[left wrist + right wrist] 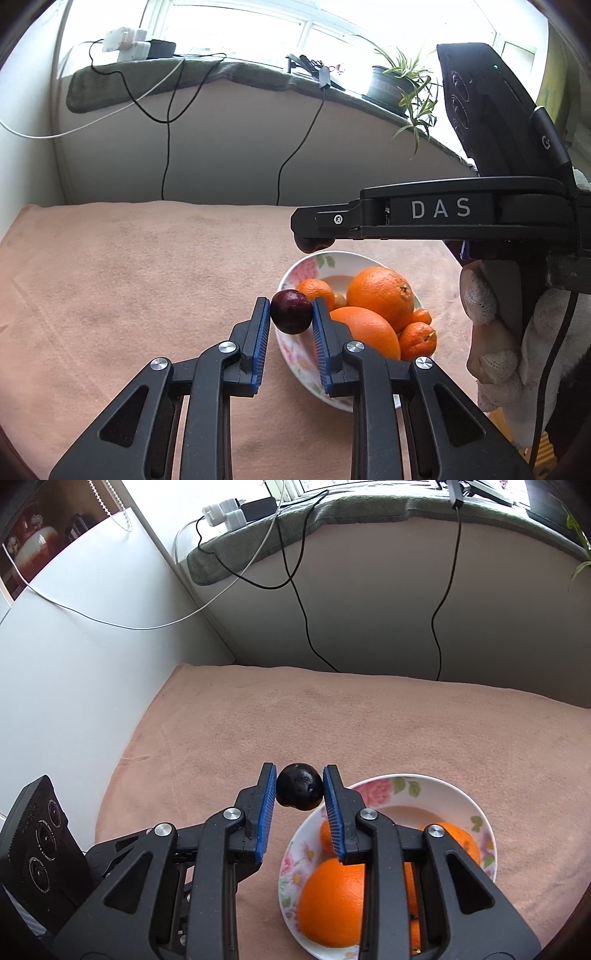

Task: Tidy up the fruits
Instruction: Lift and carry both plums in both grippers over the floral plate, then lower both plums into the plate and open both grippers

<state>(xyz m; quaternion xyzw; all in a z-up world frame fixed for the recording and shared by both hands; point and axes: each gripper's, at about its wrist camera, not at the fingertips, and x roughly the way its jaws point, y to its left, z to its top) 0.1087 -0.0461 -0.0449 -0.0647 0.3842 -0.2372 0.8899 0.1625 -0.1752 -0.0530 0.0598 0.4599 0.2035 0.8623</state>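
My left gripper (291, 303) is shut on a dark red plum (291, 312) and holds it over the near left rim of a floral bowl (295, 350). The bowl holds two large oranges (380, 293) and several small mandarins (417, 339). My right gripper (300, 772) is shut on a second dark plum (300, 792), just left of the same bowl's rim (458, 794), above the cloth. The right gripper's body (439, 214) also shows from the side in the left wrist view, above the bowl's far edge.
A pink cloth (147, 280) covers the table. A wall and a windowsill with cables (166, 122), chargers and a potted plant (402, 85) lie beyond. A white wall (74, 657) borders the table on the left. A gloved hand (495, 328) holds the right gripper.
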